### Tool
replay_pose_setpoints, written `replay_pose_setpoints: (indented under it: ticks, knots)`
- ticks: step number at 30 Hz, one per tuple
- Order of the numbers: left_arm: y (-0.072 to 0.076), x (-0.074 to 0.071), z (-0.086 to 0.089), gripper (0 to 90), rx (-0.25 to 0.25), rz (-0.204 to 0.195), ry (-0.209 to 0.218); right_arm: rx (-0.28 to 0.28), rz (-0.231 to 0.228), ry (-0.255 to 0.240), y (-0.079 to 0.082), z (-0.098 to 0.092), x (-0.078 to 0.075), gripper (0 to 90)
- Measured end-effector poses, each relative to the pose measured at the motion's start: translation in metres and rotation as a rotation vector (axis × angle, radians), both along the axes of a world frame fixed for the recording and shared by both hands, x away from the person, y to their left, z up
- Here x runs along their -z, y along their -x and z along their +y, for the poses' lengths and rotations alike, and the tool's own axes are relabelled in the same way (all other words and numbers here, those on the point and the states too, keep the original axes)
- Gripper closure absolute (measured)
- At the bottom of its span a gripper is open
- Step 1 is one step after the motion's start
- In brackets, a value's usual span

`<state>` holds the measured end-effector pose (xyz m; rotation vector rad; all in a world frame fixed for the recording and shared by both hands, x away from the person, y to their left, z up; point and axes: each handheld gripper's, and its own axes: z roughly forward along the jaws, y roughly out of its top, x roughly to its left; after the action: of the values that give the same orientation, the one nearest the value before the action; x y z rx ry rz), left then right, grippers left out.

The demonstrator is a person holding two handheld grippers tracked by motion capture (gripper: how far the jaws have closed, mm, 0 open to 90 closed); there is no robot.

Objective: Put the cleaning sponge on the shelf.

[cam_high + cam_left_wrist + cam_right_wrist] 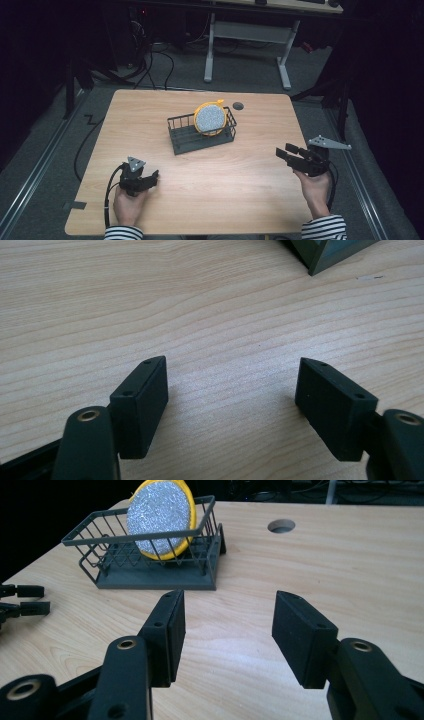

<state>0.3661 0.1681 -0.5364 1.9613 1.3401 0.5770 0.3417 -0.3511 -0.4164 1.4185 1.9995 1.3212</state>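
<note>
A dark wire basket (192, 142) stands mid-table, and a round scrubber (210, 118) with a yellow rim and silvery face leans upright inside it. My left gripper (154, 175) rests low at the table's front left, jaws open with nothing between them; in the left gripper view (232, 385) bare wood lies between them and a basket corner (330, 252) sits at the top. My right gripper (282, 151) hovers near the table's right edge, pointing left, open and empty. From the right gripper view (227, 625), the basket (150, 575) and scrubber (159, 517) lie ahead to the left.
A round cable hole (238, 106) sits in the wooden table (225, 195) just behind the basket. Beyond the table stands a white desk frame (247, 35), with cables on the floor. The left gripper's fingertips (25, 600) show at the far left of the right gripper view.
</note>
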Motion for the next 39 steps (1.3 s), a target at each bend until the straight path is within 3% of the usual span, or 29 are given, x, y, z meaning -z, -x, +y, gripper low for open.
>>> replay_pose_setpoints:
  ticks: [9, 12, 19, 21, 23, 26, 28, 34, 39]
  knots:
    - [0.000, 0.000, 0.000, 29.8, 0.001, 0.001, -0.001, 0.022, 0.030, 0.013, 0.009, -0.003, 0.031, 47.1]
    - [0.000, 0.000, 0.000, 29.8, 0.000, 0.000, 0.000, 0.036, 0.057, 0.011, 0.010, -0.002, 0.050, 46.9]
    - [0.000, 0.000, 0.000, 29.8, 0.000, 0.000, -0.001, 0.064, 0.069, 0.024, 0.010, -0.001, 0.070, 46.7]
    - [0.000, 0.000, 0.000, 29.8, 0.000, 0.000, 0.000, 0.070, 0.066, 0.034, 0.009, 0.000, 0.075, 46.2]
    - [0.000, 0.000, 0.000, 29.8, 0.000, 0.000, 0.000, 0.100, 0.041, 0.075, 0.009, 0.005, 0.083, 44.8]
    - [0.000, 0.000, 0.000, 29.8, 0.000, 0.000, 0.000, 0.107, 0.047, 0.104, 0.006, 0.008, 0.090, 44.3]
    - [0.000, 0.000, 0.000, 29.7, 0.002, 0.000, 0.000, 0.113, 0.064, 0.157, 0.003, 0.013, 0.098, 43.7]
    - [0.000, 0.000, 0.000, 28.2, 0.006, 0.001, -0.002, 0.144, 0.096, 0.166, 0.002, 0.016, 0.112, 40.9]
    - [0.000, 0.000, 0.000, 27.8, 0.006, 0.002, -0.002, 0.149, 0.096, 0.176, 0.003, 0.017, 0.112, 40.3]
